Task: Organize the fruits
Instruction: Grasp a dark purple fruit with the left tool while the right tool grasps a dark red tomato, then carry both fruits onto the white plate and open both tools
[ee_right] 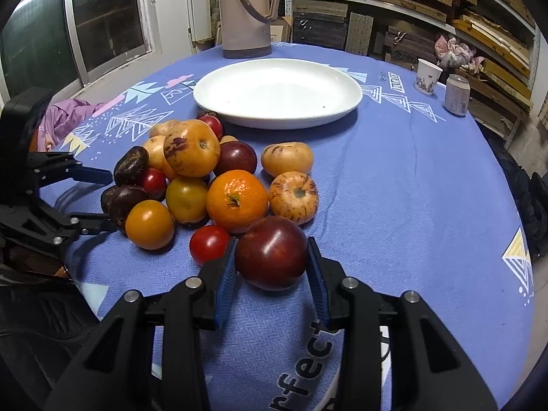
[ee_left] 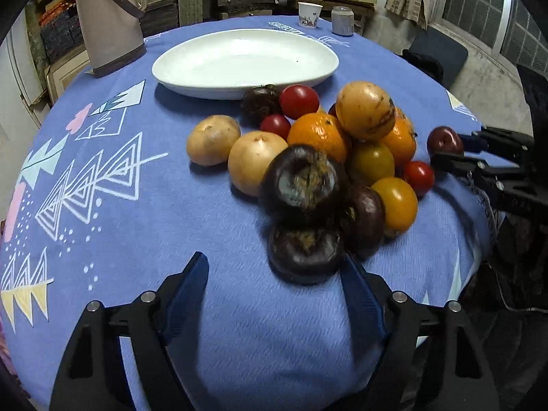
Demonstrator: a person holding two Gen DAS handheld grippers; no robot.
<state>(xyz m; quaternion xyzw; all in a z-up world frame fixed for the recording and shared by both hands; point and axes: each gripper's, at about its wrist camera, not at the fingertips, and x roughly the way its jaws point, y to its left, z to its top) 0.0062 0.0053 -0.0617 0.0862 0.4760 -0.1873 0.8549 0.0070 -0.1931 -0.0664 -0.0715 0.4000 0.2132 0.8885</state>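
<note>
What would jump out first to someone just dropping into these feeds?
The bright heap of fruit mid-table on the blue patterned cloth, with the empty white plate just behind it. Next, the right tongs clamped on a dark red plum at the heap's near edge. The left tongs stand open beside a dark mangosteen.

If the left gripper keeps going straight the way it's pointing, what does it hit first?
Most likely the nearest dark purple fruit at the pile's edge; the left gripper has it just beyond its open fingertips, slightly toward the right finger. Depth is hard to judge.
</note>
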